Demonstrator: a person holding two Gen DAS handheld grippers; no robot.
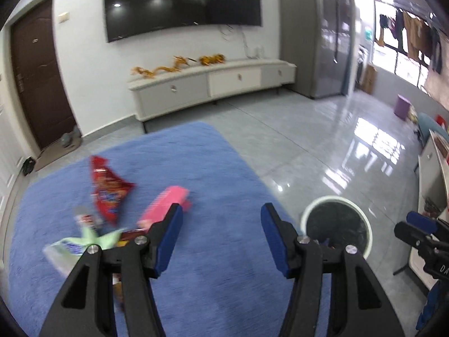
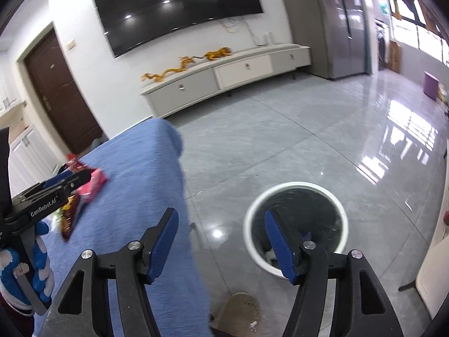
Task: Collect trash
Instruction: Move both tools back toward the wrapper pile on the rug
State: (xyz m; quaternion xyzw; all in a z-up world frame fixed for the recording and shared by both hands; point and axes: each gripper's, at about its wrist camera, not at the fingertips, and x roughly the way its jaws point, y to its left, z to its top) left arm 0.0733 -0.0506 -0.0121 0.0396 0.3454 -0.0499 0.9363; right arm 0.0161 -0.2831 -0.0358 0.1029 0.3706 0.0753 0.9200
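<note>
Left wrist view: the left tool (image 1: 221, 210) hangs over a blue tabletop (image 1: 219, 174), its blue-padded fingers (image 1: 171, 233) spread wide with nothing between them. Just beyond its left finger lies the trash, blurred by motion: a pale green and white wrapper (image 1: 74, 245) nearest, a small grey and red packet (image 1: 85, 217) behind it, a pink rectangular pack (image 1: 165, 203) touching the finger's tip, and a crumpled red snack bag (image 1: 108, 188) farthest back. On the grey tiled floor (image 1: 308, 134) to the right stands a round white-rimmed bin (image 1: 336, 224) lined in black. From the right wrist view, the right tool (image 2: 221, 219) is likewise wide open and empty, held above the floor beside the tabletop's edge, its right finger overlapping the bin, where a few scraps show at the bottom. Against the far wall stands a low white cabinet (image 1: 210, 84) under a dark television (image 1: 182, 2).
</note>
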